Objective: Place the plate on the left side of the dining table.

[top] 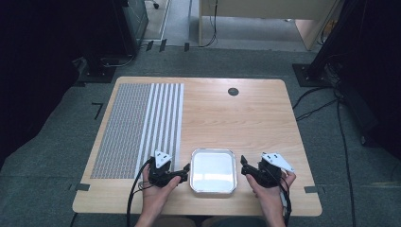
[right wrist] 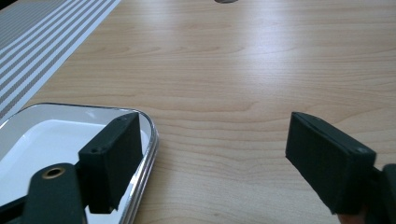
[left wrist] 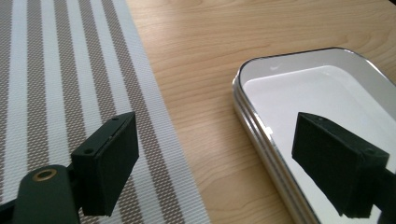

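Wooden worktop [top: 246,118], seen from above: a tray [top: 213,171] sits between the left gripper [top: 185,169] and right gripper [top: 244,165], both wide open and empty. Left gripper view: tray rim [left wrist: 252,116] just right. Right gripper view: rim [right wrist: 150,135] by its left jaw. Better to pinch opposite rims squarely.

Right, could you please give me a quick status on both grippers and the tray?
Left gripper and right gripper open, nothing held, flanking the tray. Tray empty, flat on the table. Striped mat off left; nothing in the way.
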Action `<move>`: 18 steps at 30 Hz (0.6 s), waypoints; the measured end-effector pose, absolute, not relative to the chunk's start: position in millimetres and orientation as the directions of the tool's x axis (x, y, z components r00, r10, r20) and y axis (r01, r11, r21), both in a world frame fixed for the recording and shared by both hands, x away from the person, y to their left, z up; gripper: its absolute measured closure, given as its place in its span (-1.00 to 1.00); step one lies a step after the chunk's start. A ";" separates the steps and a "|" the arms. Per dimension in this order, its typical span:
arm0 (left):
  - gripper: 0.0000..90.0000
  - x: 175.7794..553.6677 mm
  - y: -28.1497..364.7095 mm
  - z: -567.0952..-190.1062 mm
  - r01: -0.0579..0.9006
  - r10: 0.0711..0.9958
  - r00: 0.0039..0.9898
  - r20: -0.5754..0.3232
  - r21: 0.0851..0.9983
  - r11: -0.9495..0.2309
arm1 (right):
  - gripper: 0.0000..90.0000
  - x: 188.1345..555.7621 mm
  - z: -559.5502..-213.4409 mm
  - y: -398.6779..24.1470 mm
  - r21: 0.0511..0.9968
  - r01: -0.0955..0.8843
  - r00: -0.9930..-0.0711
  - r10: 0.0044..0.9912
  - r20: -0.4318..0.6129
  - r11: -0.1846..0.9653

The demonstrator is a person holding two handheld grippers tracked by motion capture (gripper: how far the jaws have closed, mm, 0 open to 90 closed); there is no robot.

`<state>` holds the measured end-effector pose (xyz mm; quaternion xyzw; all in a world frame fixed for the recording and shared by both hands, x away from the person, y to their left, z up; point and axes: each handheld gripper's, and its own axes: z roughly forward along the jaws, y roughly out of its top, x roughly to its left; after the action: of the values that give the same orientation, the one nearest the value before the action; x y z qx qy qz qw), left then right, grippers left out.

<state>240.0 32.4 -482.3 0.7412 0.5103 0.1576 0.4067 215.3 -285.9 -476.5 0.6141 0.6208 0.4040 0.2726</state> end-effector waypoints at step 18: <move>0.10 238.2 4.4 -484.1 0.634 0.846 0.475 -0.241 0.761 -0.139 | 0.51 217.4 -476.4 -265.9 0.804 0.572 -0.188 0.928 0.321 -0.162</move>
<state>238.2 4.4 -484.1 0.7443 0.4970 0.1239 0.4285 217.4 -265.9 -476.4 0.6071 0.6178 0.4609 0.1933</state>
